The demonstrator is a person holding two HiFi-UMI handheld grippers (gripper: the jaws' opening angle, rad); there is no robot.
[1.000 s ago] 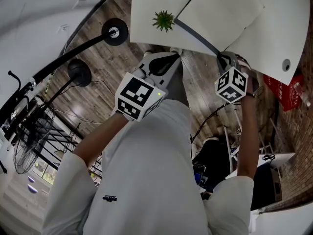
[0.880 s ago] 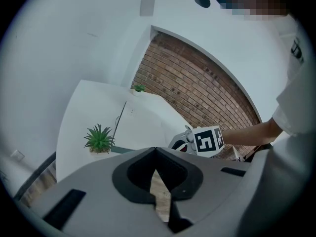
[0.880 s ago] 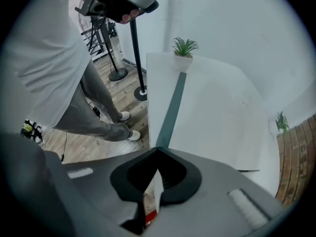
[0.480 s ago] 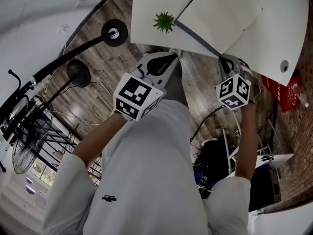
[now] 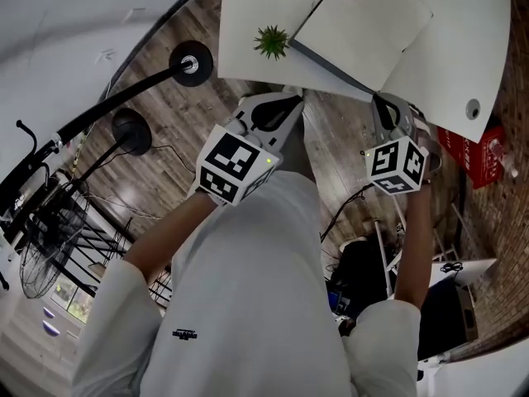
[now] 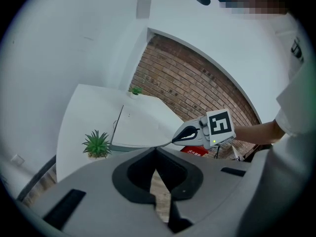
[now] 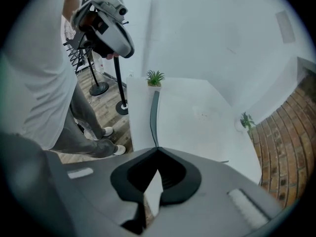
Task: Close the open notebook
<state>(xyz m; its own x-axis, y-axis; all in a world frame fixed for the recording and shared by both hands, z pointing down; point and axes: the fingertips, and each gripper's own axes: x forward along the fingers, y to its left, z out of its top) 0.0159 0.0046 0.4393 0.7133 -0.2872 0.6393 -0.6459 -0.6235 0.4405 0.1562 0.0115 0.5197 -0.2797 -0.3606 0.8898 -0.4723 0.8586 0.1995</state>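
Observation:
The open notebook (image 5: 364,27) lies on the white table (image 5: 248,15), its dark cover edge (image 5: 331,66) facing me. My right gripper (image 5: 378,99) is shut on the near corner of the cover, which is raised off the table. In the right gripper view the lifted leaf (image 7: 197,117) rises from between the jaws, dark edge (image 7: 155,115) to the left. In the left gripper view the right gripper (image 6: 174,142) pinches that corner of the notebook (image 6: 143,130). My left gripper (image 5: 297,95) is shut on nothing, just off the table's near edge.
A small potted plant (image 5: 271,41) stands on the table left of the notebook; a second plant (image 7: 245,120) stands at the far side. A cable hole (image 5: 472,106) is near the table's right corner. Lamp bases (image 5: 191,59), a fan (image 5: 50,238) and a red crate (image 5: 475,151) are on the floor.
My right gripper has closed on the notebook's near corner and risen with it, so the cover tilts up. The left gripper has stayed where it was.

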